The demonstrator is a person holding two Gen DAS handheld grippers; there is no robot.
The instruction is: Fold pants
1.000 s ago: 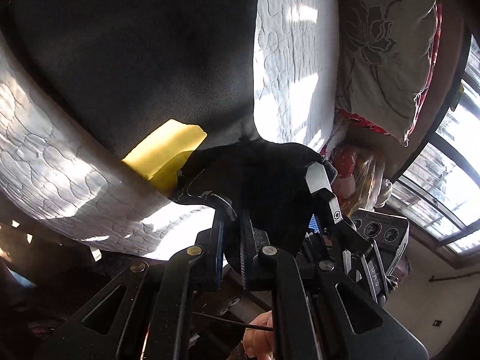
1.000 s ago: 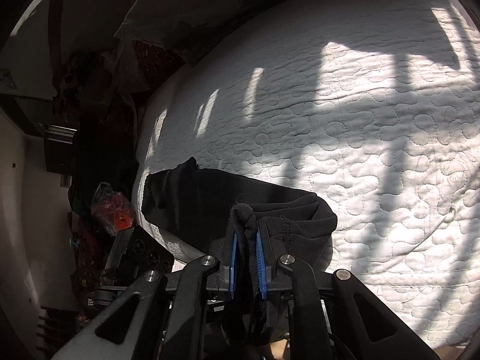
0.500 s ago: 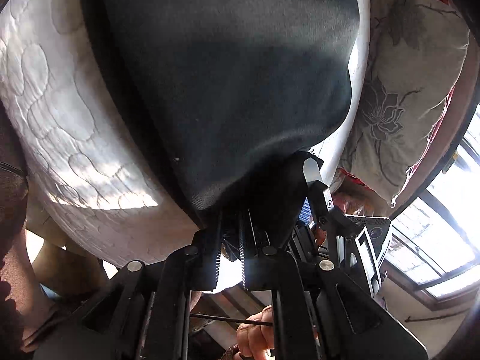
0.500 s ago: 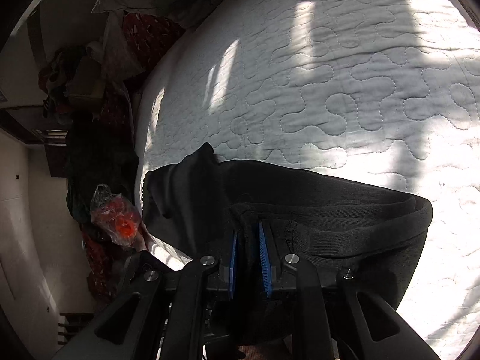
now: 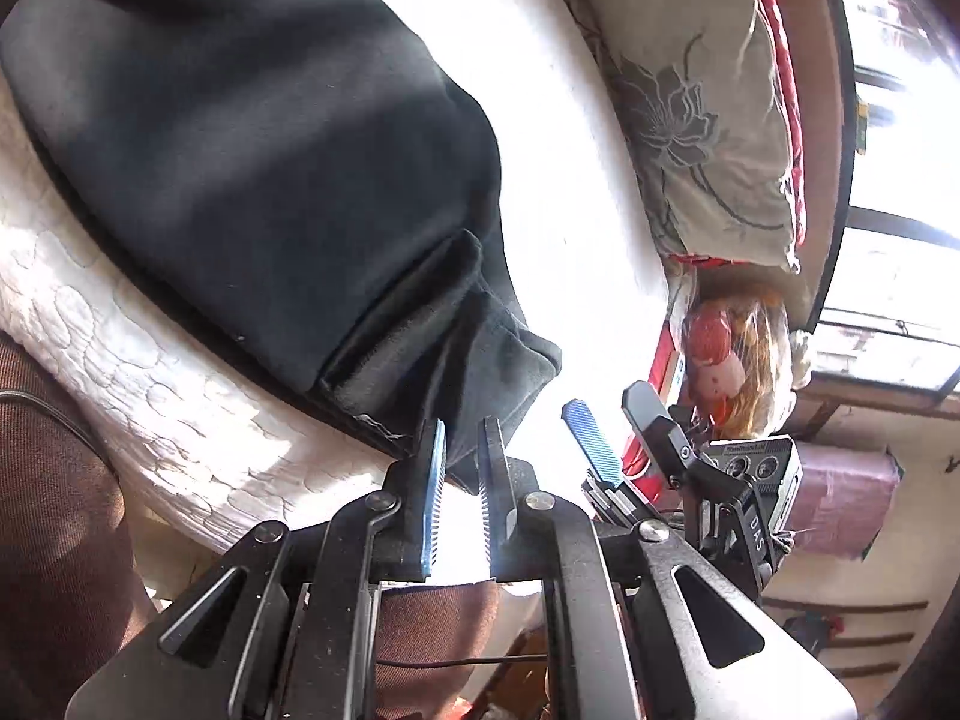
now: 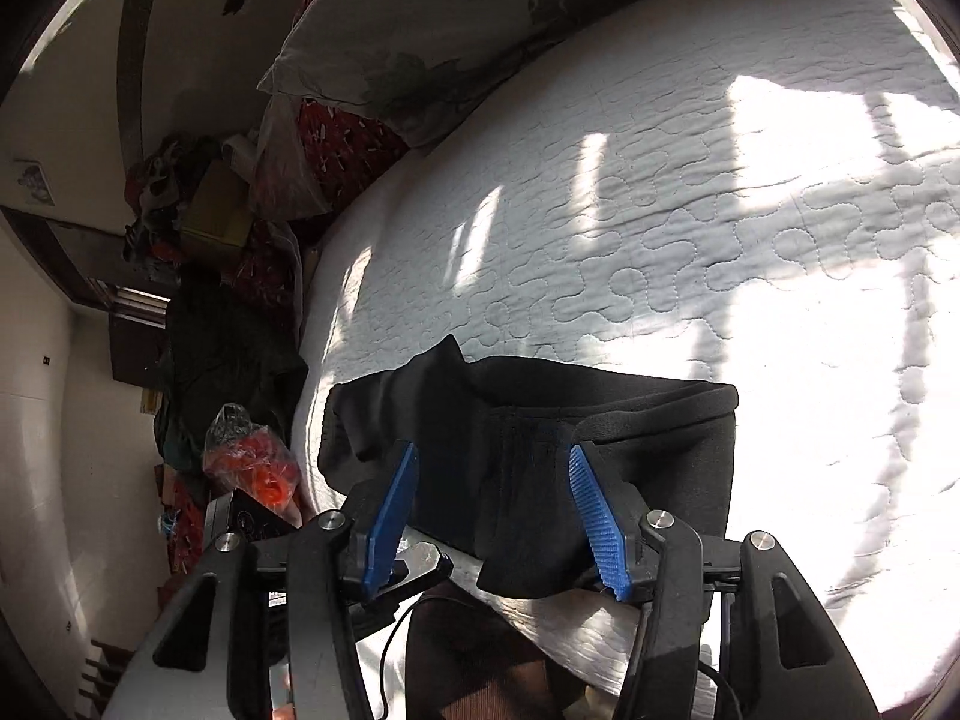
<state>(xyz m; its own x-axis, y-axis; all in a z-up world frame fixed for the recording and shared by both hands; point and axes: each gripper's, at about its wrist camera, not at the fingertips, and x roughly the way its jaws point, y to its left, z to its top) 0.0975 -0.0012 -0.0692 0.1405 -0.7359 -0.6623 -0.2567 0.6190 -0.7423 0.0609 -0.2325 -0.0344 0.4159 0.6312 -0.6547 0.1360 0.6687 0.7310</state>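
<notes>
One pair of black pants [image 6: 540, 450] lies folded on the white quilted bed [image 6: 720, 228], close to its near edge, with the elastic waistband [image 6: 660, 405] running across the top of the bundle in the right wrist view. In the left wrist view the same pants [image 5: 252, 138] spread away as a broad dark panel, and a bunched corner of the cloth reaches down to the left gripper [image 5: 462, 450], whose jaws are pinched together on that fabric. The right gripper [image 6: 492, 480] sits over the waistband end with its blue-padded jaws spread apart; they have just been opening, the cloth lies between them, and the pads do not press on it. From the left camera, the right gripper [image 5: 618, 426] shows just beside the pants at the bed's edge. A floral pillow [image 6: 420, 42] rests at the bed's far side, and a clear bag of red things [image 6: 252, 456] sits off the bed beyond it.
</notes>
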